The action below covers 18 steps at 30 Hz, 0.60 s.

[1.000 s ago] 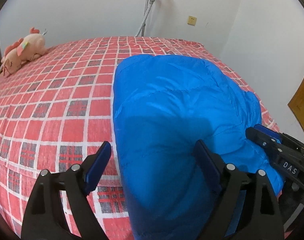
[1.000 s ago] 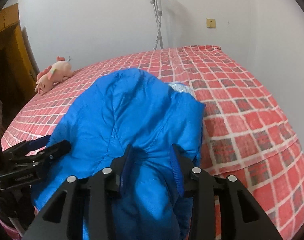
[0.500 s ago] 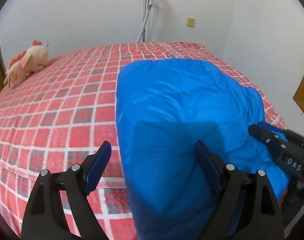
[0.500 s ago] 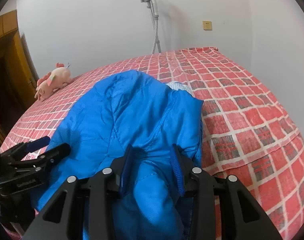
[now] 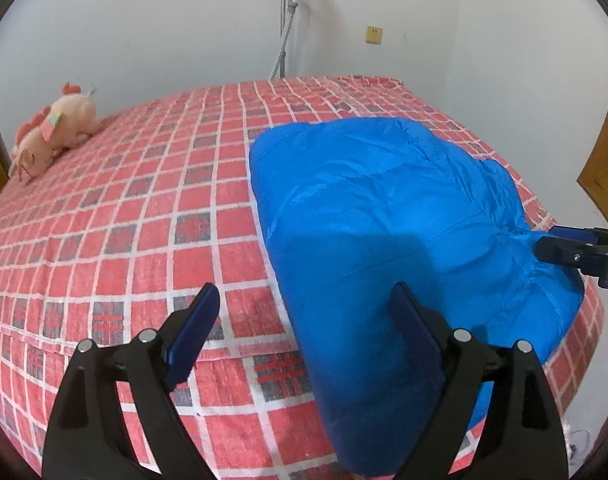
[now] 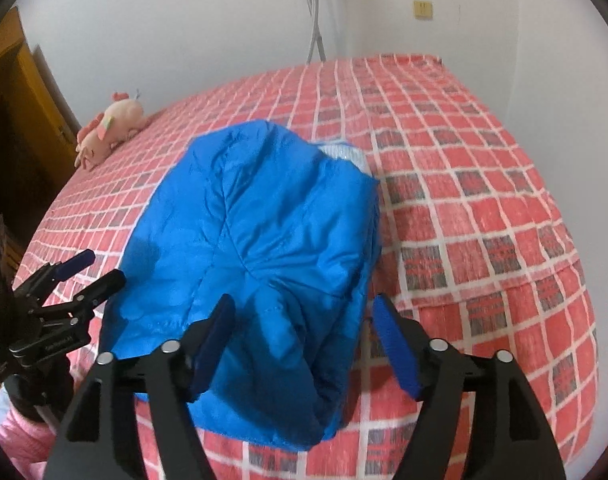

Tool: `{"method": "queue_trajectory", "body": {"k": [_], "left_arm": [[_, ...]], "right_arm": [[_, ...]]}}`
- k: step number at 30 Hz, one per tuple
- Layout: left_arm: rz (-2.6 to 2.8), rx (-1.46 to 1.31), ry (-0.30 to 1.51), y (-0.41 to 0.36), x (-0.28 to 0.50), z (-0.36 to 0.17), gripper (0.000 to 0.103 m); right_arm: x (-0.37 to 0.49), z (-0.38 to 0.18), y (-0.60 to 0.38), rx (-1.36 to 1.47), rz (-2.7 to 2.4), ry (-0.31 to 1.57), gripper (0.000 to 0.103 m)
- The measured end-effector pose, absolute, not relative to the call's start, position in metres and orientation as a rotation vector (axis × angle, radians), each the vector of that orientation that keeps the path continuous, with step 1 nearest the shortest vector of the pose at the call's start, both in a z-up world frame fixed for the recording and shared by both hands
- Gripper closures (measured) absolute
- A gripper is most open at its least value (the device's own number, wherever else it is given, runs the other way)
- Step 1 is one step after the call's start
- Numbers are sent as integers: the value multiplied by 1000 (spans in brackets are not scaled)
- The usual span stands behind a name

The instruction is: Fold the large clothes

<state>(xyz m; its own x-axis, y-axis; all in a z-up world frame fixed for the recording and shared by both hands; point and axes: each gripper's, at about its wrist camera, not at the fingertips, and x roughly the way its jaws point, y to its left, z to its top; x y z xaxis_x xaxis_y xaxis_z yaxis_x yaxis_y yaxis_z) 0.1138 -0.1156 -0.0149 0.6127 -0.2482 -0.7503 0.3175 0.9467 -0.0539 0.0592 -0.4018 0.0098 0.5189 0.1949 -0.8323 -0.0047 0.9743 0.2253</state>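
Blue puffer jacket (image 6: 256,240) lies folded at the near edge of the bed (image 5: 124,220), bulging. Your right tongs (image 6: 304,336) have just been opening and stand spread, no cloth pinched; left tongs (image 5: 304,328) spread too. Next, I'd judge, press it flat or fold again. Open bedspread lies beyond; mind the near-edge overhang.

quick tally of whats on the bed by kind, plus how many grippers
blue padded garment: 1
pink plush toy: 1
grippers: 2, the left gripper and the right gripper, both with jaws open
total: 4
All of it is on or over the red checked bedspread.
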Motion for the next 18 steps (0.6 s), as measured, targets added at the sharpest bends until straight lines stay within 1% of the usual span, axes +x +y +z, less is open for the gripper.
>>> {"method": "queue_trajectory", "body": {"k": [5, 9, 15, 18], "left_arm": [[-396, 14, 954, -110, 125, -19, 13], [-459, -43, 1034, -107, 141, -28, 10], [-592, -182, 1179, -102, 172, -53, 6], [-657, -250, 1230, -104, 185, -67, 6]], "right_arm": [[70, 4, -399, 207, 140, 1113, 24], [81, -4, -398, 205, 142, 1169, 17], [93, -24, -402, 270, 190, 1248, 10], [100, -35, -404, 316, 232, 1275, 9]]}}
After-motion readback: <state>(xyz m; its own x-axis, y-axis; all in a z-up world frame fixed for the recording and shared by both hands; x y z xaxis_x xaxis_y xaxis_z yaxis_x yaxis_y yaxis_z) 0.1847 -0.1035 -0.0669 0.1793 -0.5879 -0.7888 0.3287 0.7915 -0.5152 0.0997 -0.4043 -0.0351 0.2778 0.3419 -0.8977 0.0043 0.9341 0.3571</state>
